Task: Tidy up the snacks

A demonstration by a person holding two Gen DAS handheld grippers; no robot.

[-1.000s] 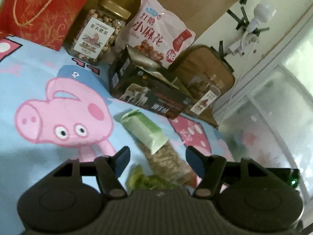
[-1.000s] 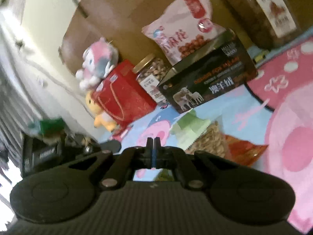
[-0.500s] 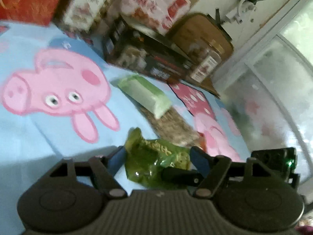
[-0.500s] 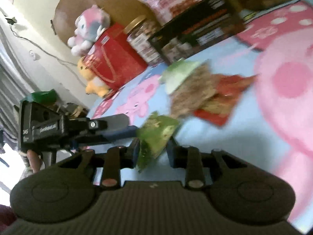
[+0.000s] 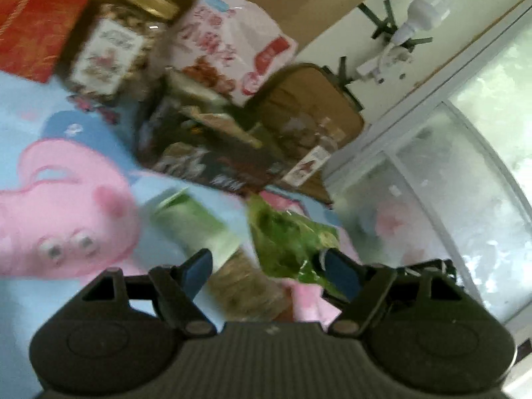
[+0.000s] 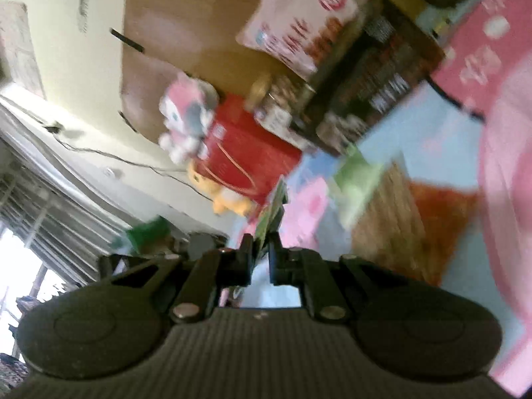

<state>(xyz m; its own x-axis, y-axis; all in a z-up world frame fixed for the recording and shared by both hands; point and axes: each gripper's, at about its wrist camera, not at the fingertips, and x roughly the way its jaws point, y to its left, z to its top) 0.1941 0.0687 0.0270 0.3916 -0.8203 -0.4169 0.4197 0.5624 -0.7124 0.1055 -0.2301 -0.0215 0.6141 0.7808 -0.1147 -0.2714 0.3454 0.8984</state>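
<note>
A crumpled green snack bag (image 5: 289, 242) hangs above the blanket, and my right gripper (image 6: 262, 249) is shut on it, its jaws closing. In the right wrist view the bag (image 6: 271, 212) shows edge-on, rising from between the pads. My left gripper (image 5: 269, 269) is open and its jaws are closing. The bag sits between its blue pads, close to the right one and apart from the left. On the blanket below lie a green-topped clear snack pack (image 5: 196, 222) and a red packet (image 6: 439, 212). Both views are blurred.
A dark box (image 5: 206, 153), a pink-white snack bag (image 5: 232, 40), a nut jar (image 5: 116, 46) and a red gift bag (image 5: 36, 20) line the back against brown cardboard. A second jar (image 5: 306, 153) lies at the right. Plush toys (image 6: 189, 119) sit by the wall. The cartoon blanket (image 5: 50, 206) covers the surface.
The right gripper, shut and empty a second ago, closed on the green bag and raised it off the blanket. The bag now hangs between the left fingers. The right view has rolled.
</note>
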